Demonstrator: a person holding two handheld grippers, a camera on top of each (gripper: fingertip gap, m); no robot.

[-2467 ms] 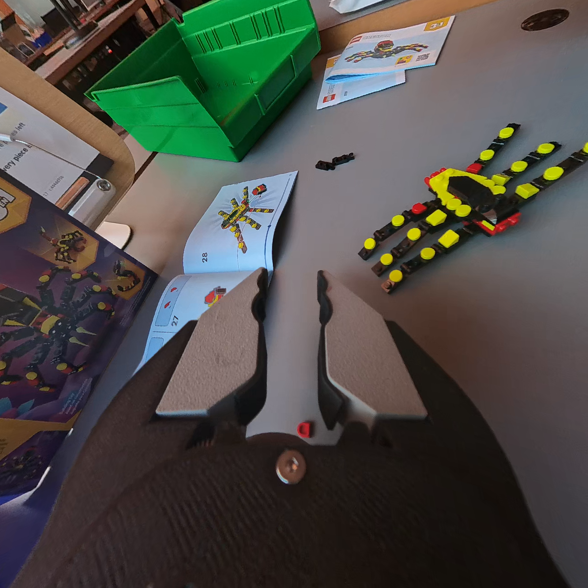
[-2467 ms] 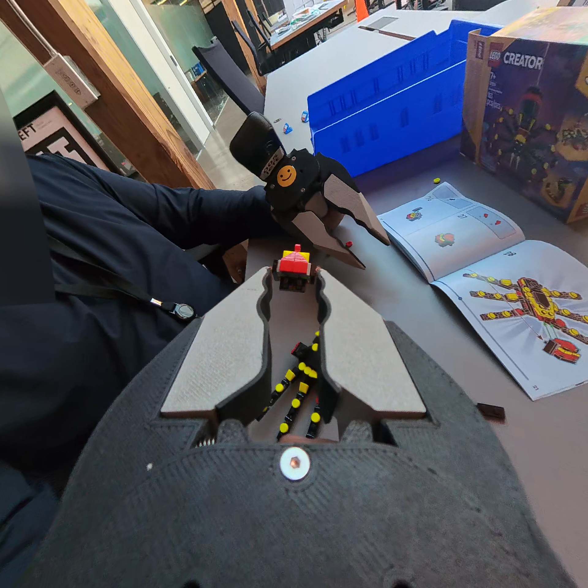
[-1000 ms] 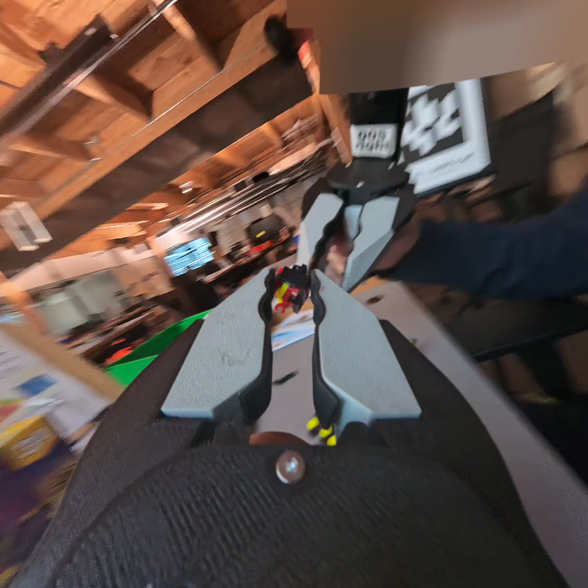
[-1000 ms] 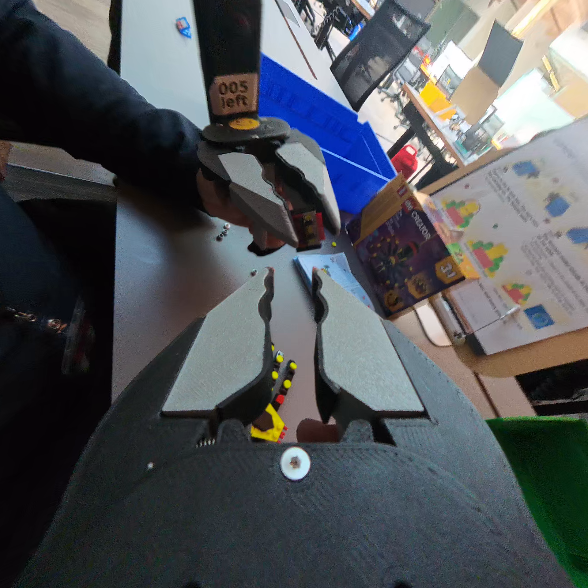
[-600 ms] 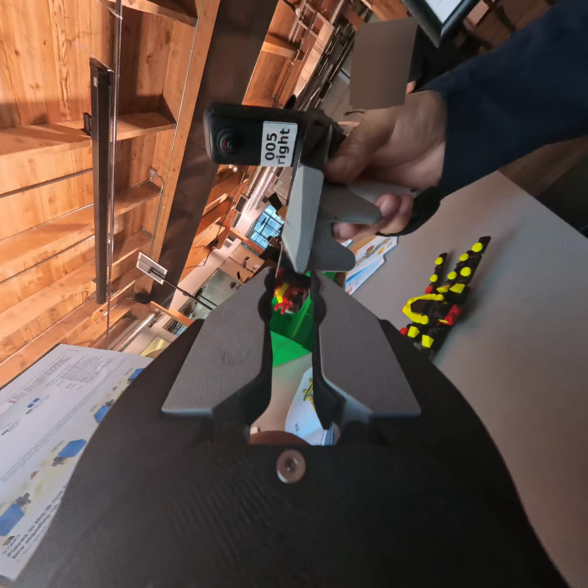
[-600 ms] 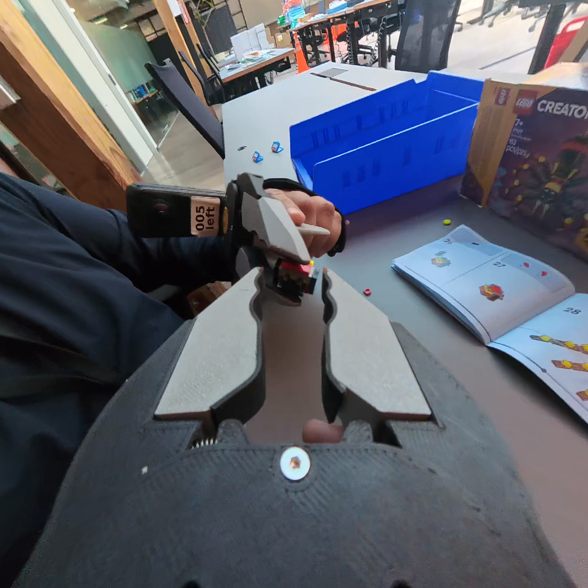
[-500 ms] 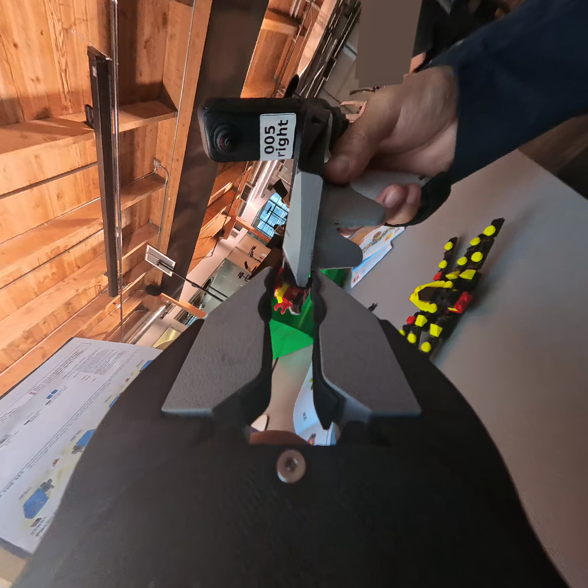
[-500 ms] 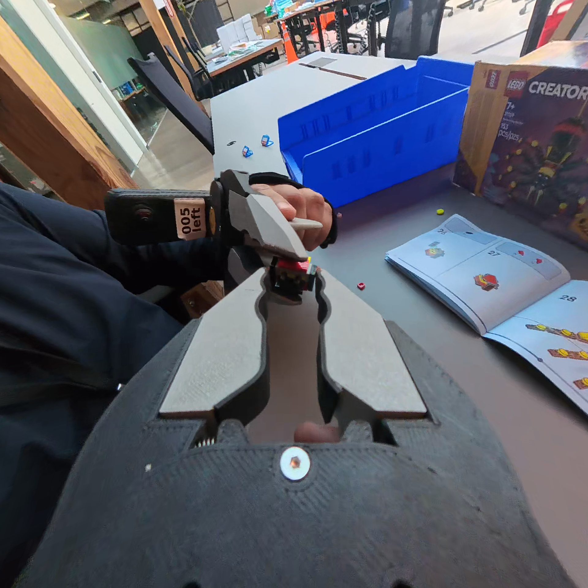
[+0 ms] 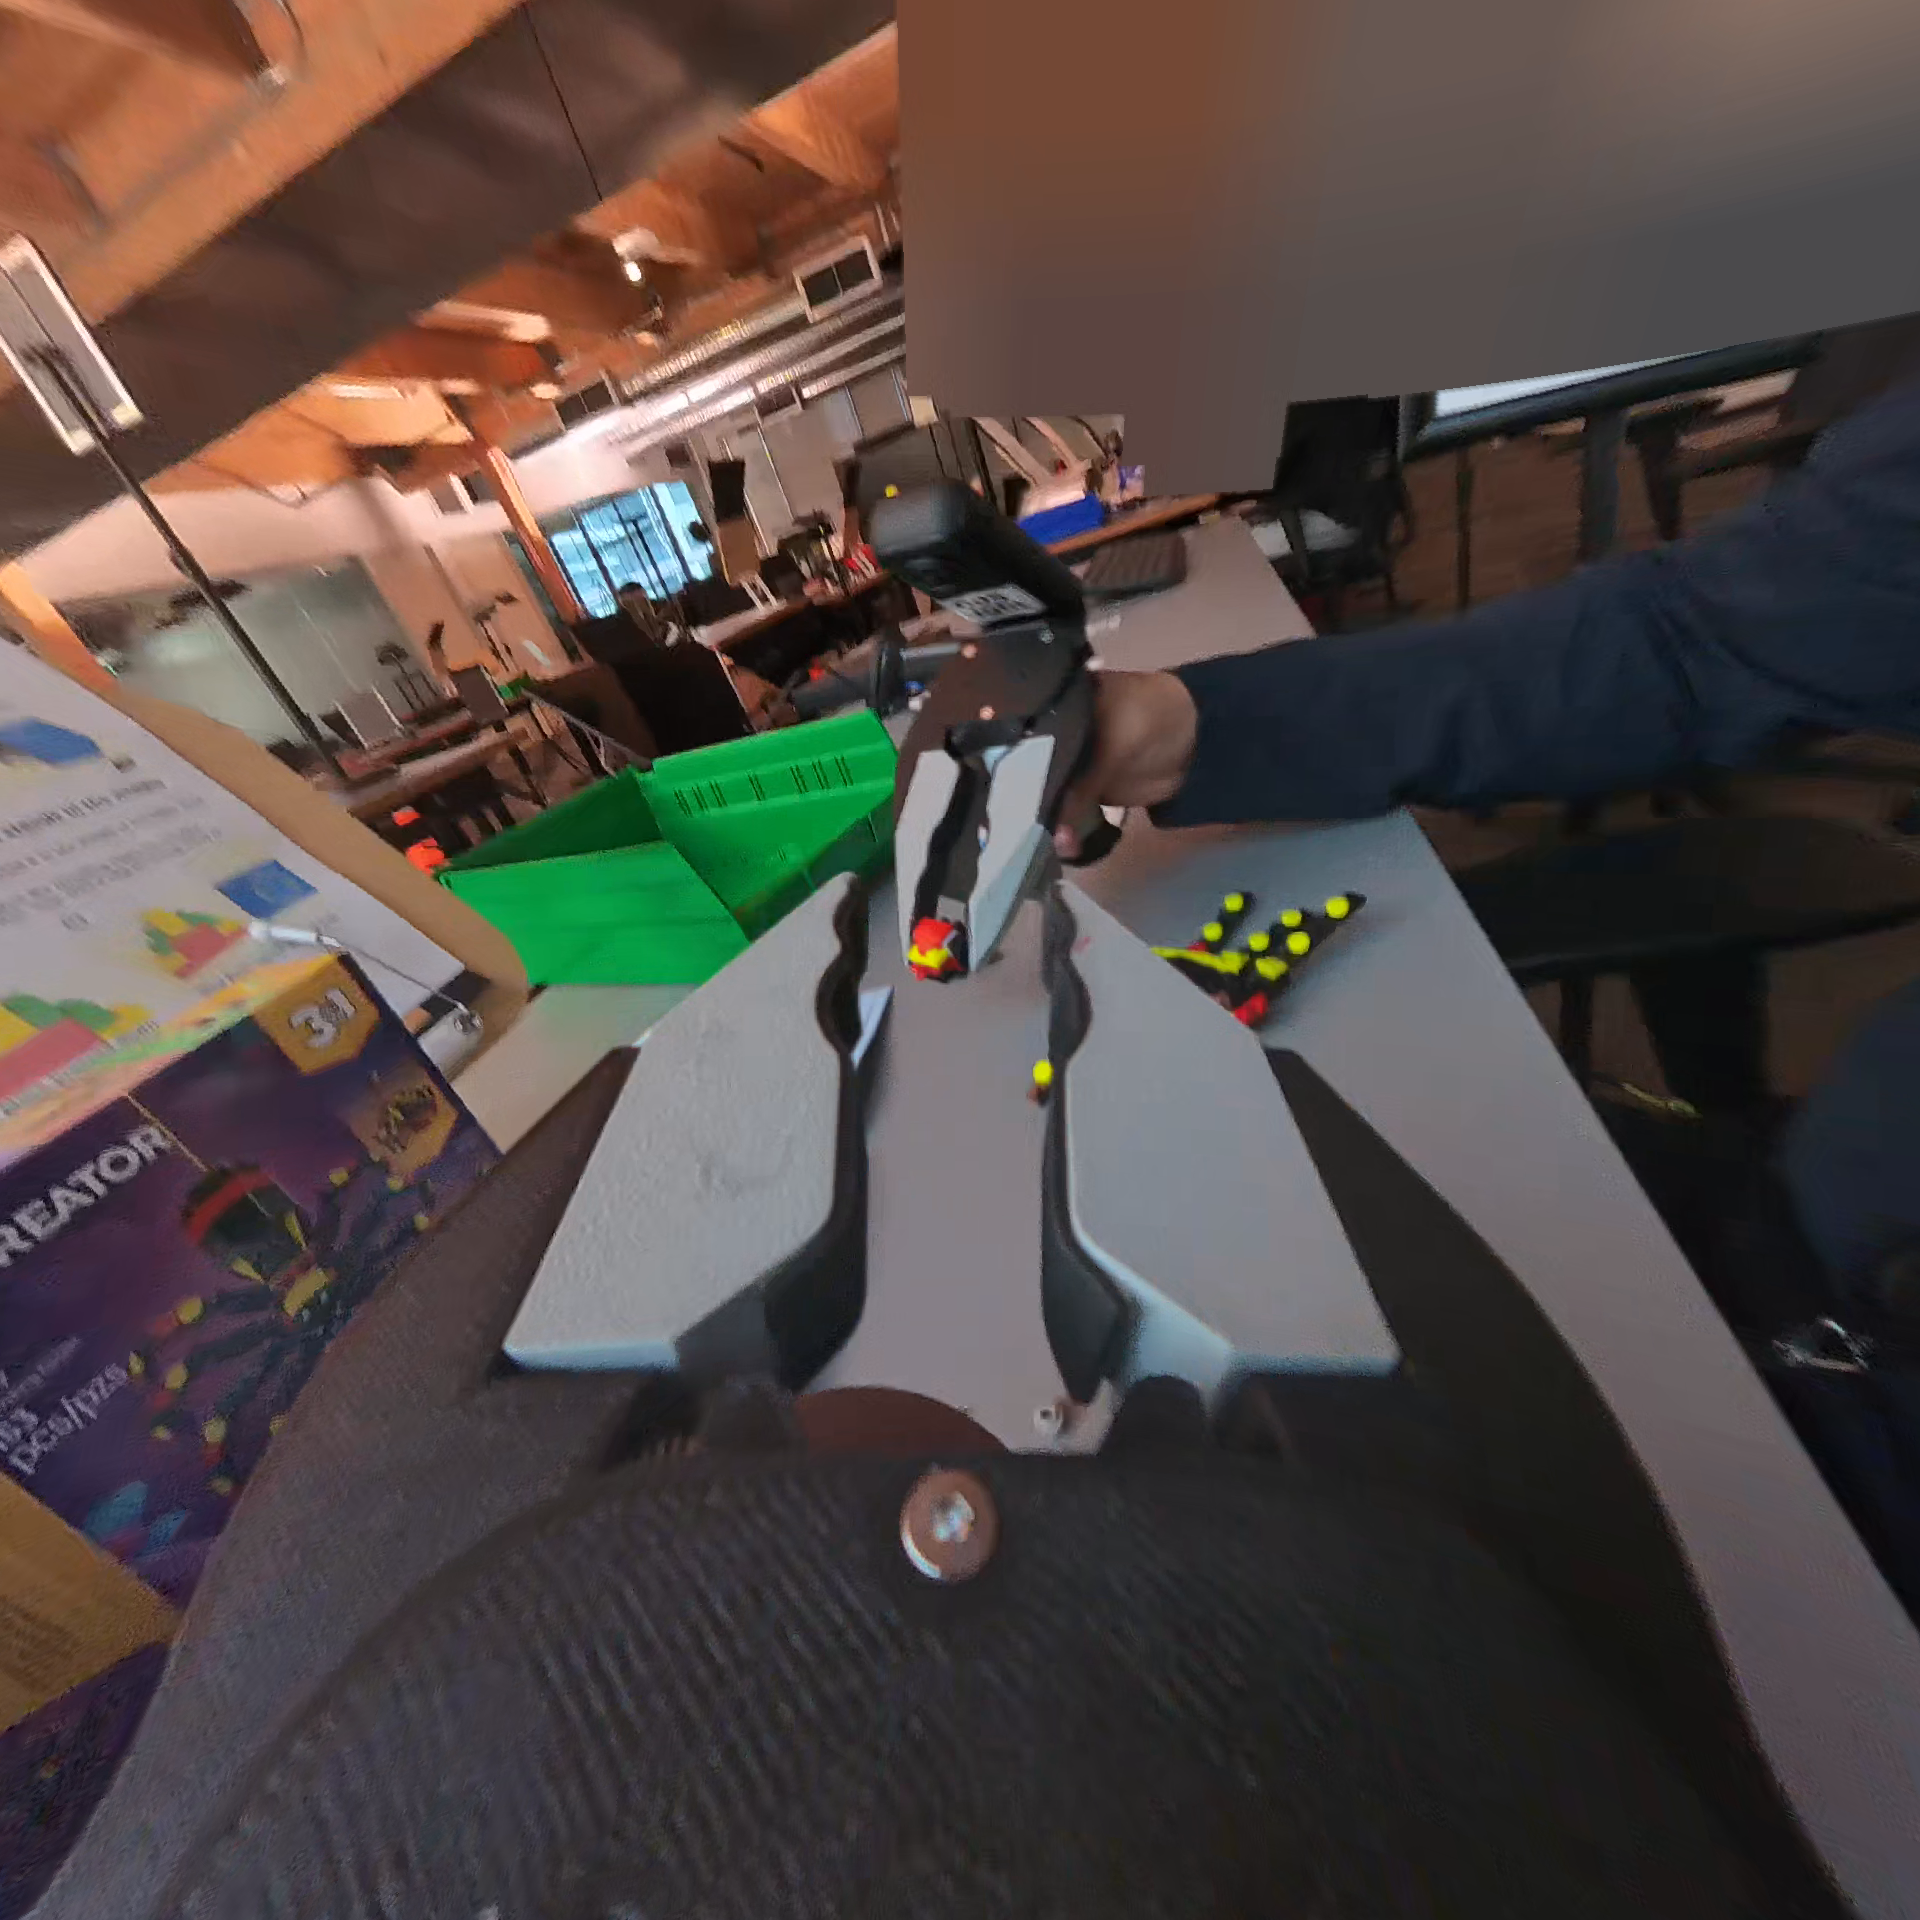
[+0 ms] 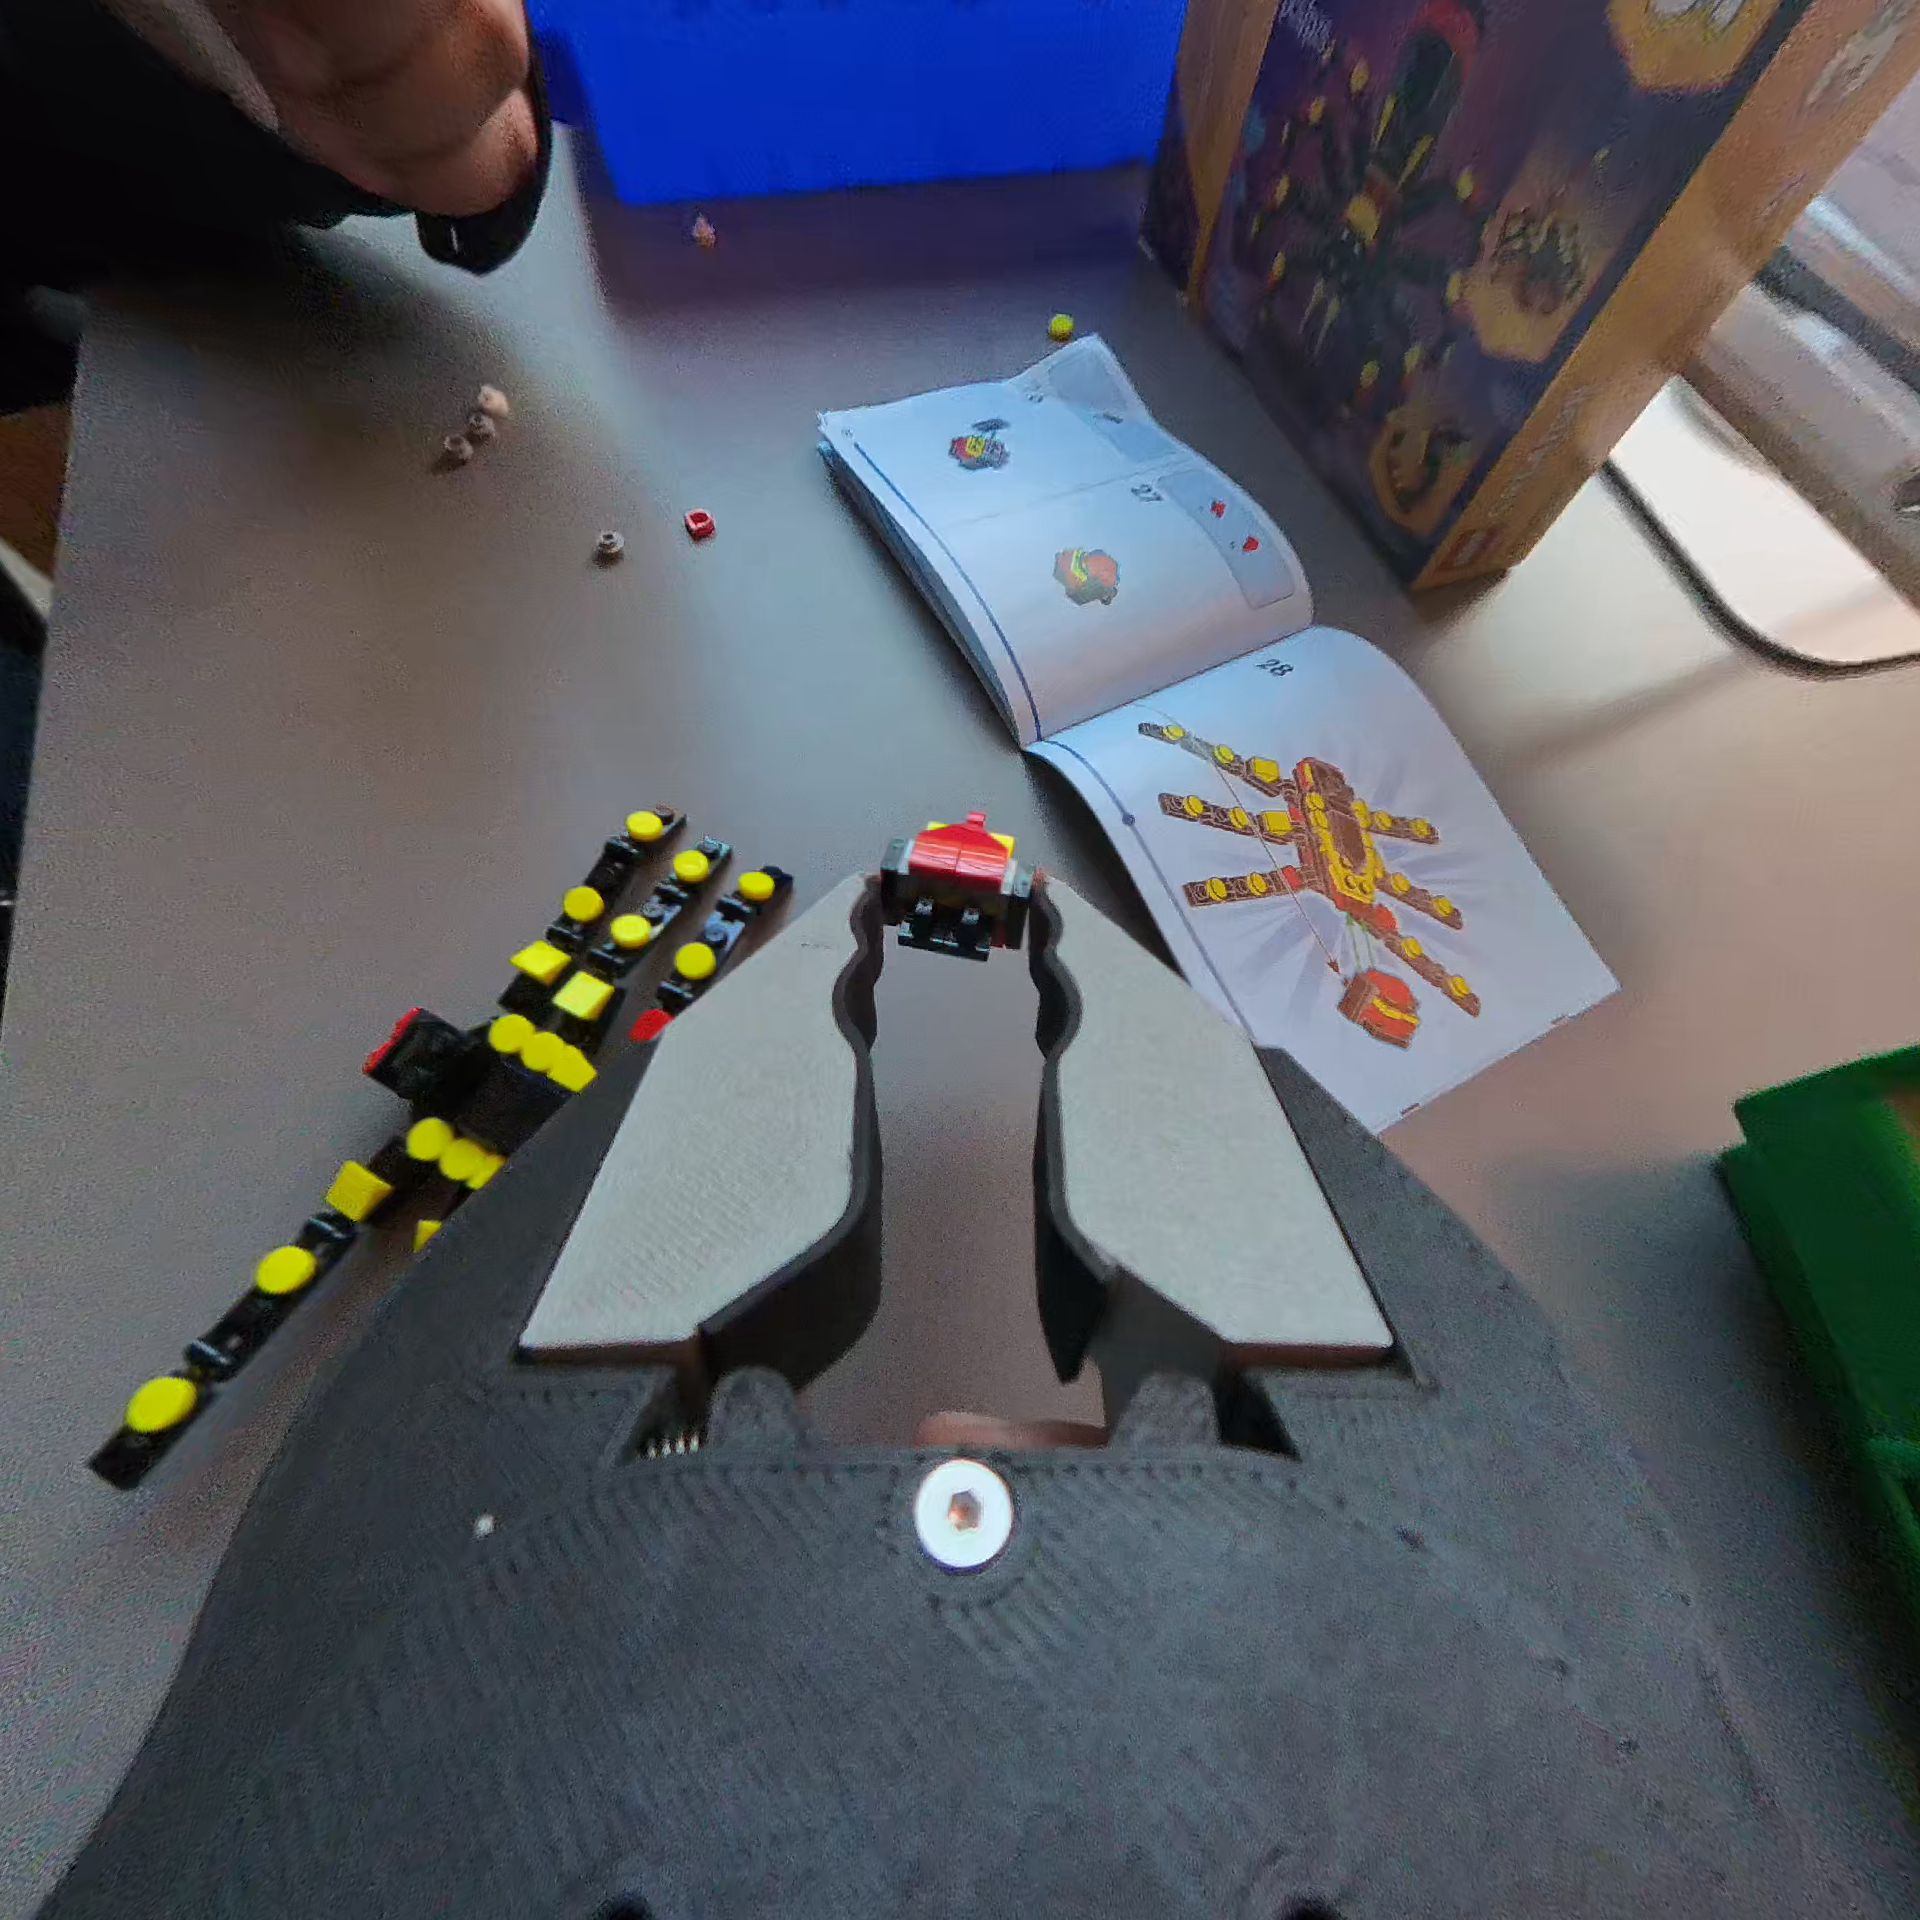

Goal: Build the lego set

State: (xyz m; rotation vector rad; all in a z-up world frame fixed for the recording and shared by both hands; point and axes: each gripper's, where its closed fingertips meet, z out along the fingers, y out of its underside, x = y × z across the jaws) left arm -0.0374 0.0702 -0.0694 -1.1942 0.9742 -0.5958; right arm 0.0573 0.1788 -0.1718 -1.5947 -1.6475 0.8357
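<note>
My right gripper (image 10: 951,899) is shut on a small red, yellow and black lego sub-assembly (image 10: 961,868), held at its fingertips above the grey table (image 10: 364,675). The black spider body with yellow-studded legs (image 10: 499,1049) lies flat on the table just left of that gripper. My left gripper (image 9: 951,920) is open and empty, pointing across the table at the right gripper. The sub-assembly (image 9: 928,951) and the spider body (image 9: 1257,951) also show in the left wrist view.
An open instruction booklet (image 10: 1143,644) lies to the right of the held piece. The set's box (image 10: 1455,260), a blue bin (image 10: 852,94) and a green bin (image 10: 1849,1247) stand around it. Small loose pieces (image 10: 698,523) lie near a hand (image 10: 416,94). Spacing between my two grippers at the tips: around 20 centimetres.
The left gripper held the small sub-assembly; the right gripper closed on it and took it. The left gripper has opened and drawn back. The right gripper now points down at the table.
</note>
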